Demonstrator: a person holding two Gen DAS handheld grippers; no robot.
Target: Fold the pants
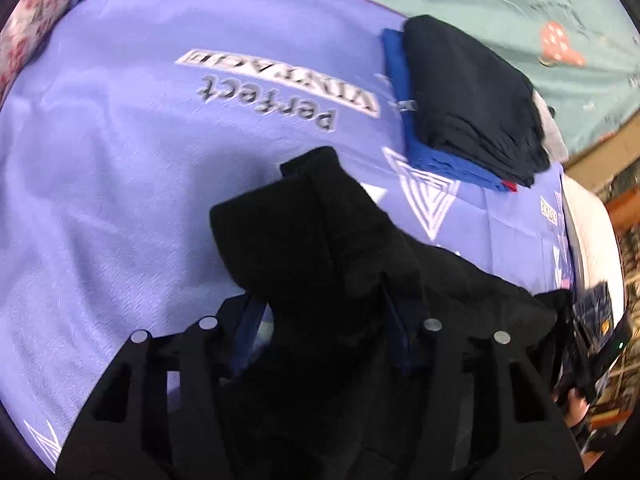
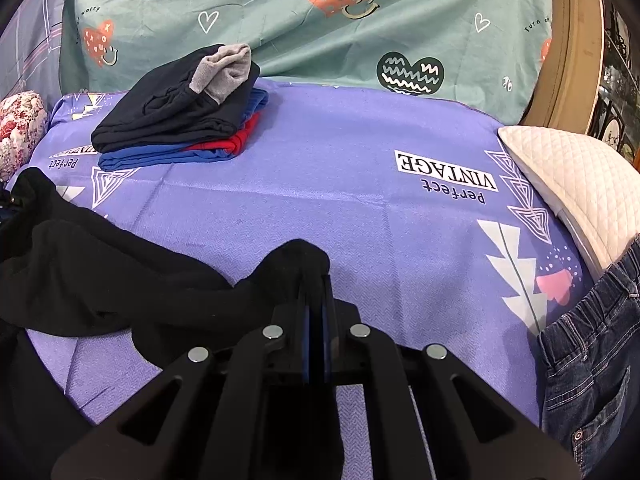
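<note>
Black pants hang bunched between my two grippers above a purple bedsheet. My left gripper is mostly buried in the black cloth, and its blue pads stand apart on either side of the bunch. In the right wrist view my right gripper is shut on an edge of the black pants, which trail off to the left over the purple bedsheet.
A stack of folded clothes, dark navy over blue and red, lies on the sheet, also in the left wrist view. Blue jeans lie at the right. A white quilted pillow, a teal heart-print cover and a floral pillow border the sheet.
</note>
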